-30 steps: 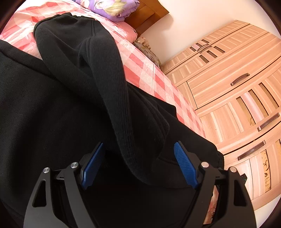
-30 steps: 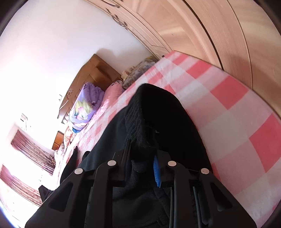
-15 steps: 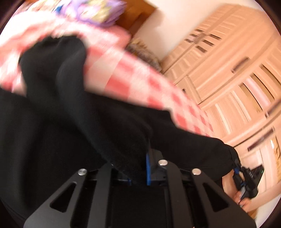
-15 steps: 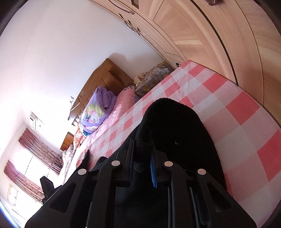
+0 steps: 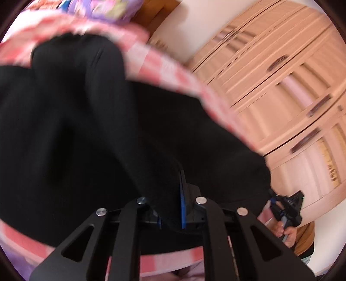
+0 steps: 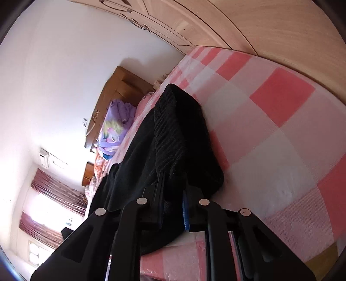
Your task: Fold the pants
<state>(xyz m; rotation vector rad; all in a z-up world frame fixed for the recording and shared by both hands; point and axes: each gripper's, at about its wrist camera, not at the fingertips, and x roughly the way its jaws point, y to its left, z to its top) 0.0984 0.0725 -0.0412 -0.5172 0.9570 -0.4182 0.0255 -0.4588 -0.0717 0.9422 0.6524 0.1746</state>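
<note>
The left gripper (image 5: 170, 207) was clamped on a fold of the black pants (image 5: 86, 129), and the right gripper (image 6: 173, 201) pinched their far edge. The pants lay across the pink checked bedsheet (image 6: 270, 129), beyond them a purple quilt (image 6: 116, 127) against the wooden headboard (image 6: 112, 90).

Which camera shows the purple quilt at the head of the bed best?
The right wrist view: the purple quilt sits sharp and whole against the headboard. The left wrist view shows only a blurred strip of it at the top edge.
</note>
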